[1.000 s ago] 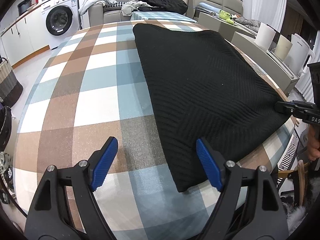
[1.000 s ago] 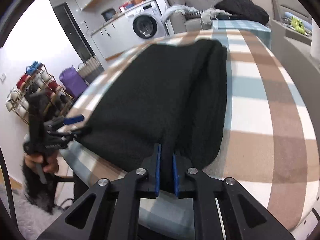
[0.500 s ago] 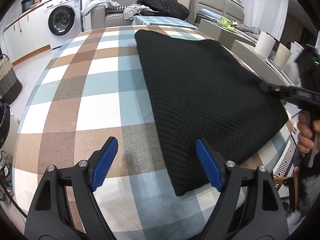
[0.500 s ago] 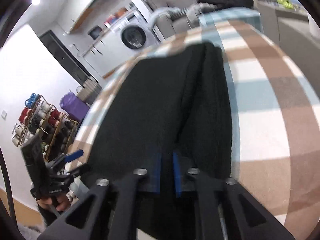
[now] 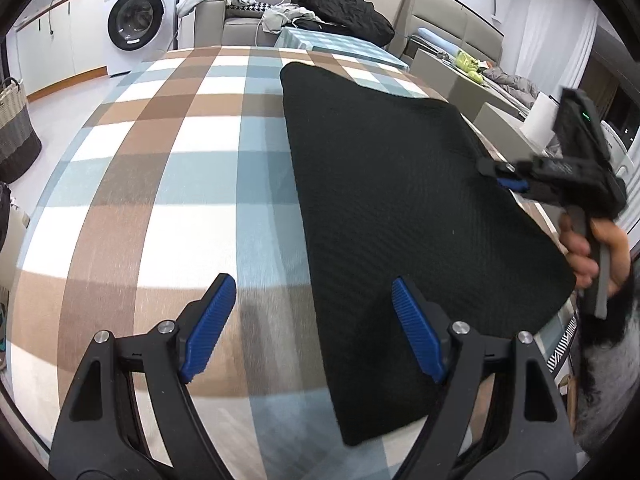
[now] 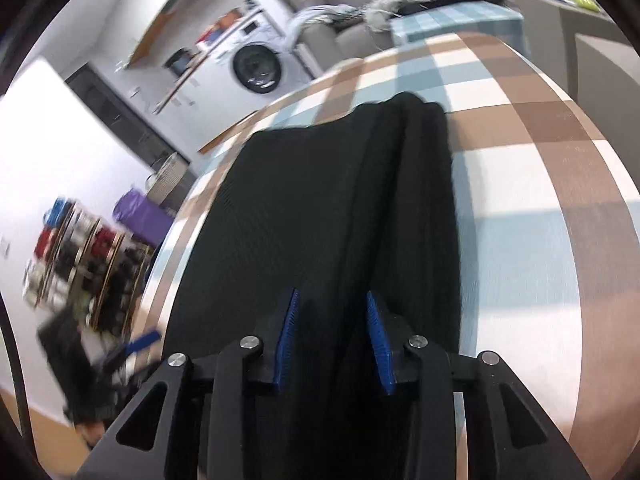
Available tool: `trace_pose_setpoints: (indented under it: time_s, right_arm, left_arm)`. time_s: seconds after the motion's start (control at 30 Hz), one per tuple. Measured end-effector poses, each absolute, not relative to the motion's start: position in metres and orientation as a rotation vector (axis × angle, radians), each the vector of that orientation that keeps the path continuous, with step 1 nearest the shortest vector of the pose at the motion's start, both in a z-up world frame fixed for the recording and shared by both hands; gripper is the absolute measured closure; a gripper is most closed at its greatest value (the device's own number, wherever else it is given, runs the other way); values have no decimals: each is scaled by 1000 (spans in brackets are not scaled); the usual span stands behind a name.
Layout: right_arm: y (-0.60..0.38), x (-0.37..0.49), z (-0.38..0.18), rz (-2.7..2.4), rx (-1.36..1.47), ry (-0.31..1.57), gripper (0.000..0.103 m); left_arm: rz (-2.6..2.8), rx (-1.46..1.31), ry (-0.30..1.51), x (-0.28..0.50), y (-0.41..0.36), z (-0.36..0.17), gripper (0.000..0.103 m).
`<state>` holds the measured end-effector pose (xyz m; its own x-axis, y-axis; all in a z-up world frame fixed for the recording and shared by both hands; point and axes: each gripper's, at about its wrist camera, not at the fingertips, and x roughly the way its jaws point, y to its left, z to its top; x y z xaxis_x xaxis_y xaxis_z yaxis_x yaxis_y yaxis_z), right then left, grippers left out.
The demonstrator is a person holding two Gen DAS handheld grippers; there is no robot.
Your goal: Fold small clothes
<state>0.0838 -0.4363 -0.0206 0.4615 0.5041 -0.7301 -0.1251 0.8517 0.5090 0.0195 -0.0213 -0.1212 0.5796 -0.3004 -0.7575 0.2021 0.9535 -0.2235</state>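
A black knit garment (image 5: 400, 200) lies folded flat on the checked tablecloth (image 5: 160, 180). My left gripper (image 5: 311, 282) is open above the cloth's near end; its right finger hangs over the garment's near left edge and nothing is between its pads. My right gripper (image 6: 331, 293) sits low over the garment (image 6: 320, 200) at its right edge. Its jaws are opening, with black fabric lying between and beneath the parted pads. The left wrist view shows the right gripper (image 5: 500, 176) at that edge, held by a hand (image 5: 592, 248).
A washing machine (image 5: 136, 20) and a sofa with a dark heap of clothes (image 5: 340, 12) stand beyond the table's far end. A wicker basket (image 5: 12, 128) is on the floor at left. A shoe rack (image 6: 80, 248) and purple bag (image 6: 140, 212) stand beside the table.
My right gripper slid along the garment's right edge from the near corner toward its middle, and its jaws, shut on the fabric before, now stand apart. The left gripper shifted slightly and stayed open.
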Motion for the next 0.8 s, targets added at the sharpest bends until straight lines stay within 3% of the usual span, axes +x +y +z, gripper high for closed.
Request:
trace_pose_setpoints:
  time_s: [0.03,0.1,0.23,0.4,0.5,0.57,0.63,0.7,0.8]
  right_arm:
    - [-437,94,-19,378,409,1019,75]
    - [-434,113,-13,347,352,983,95]
    - [-423,112,8,364,260,826,96]
    - [-428,119,-9,292,258,969,91]
    - [-433,88,-10,378,319,999,81]
    - [-430,57,-12,421,300,1012,80]
    - [-425,27,-15,434,273,1014,80]
    - [-420,1,-13,433,194,972,92]
    - [-423,-16,-15,420,162,974,92]
  left_arm:
    - [-294,-117,904,23,-22,-120,24]
    - [-290,-115,901,29,-23,-120,24]
    - [-274,-112,905,39,-23,-123,24]
    - [-275,-157,934,42,-18,-129,24]
    - [-280,-152,931,37,-18,-129,24]
    - [-293,-136,938,34,-20,-130,24]
    - [-307,-123,940,30,-24,-130,24]
    - [-316,-111,941,27,-26,-131,24]
    - [-319,-101,946,25,-29,-133,24]
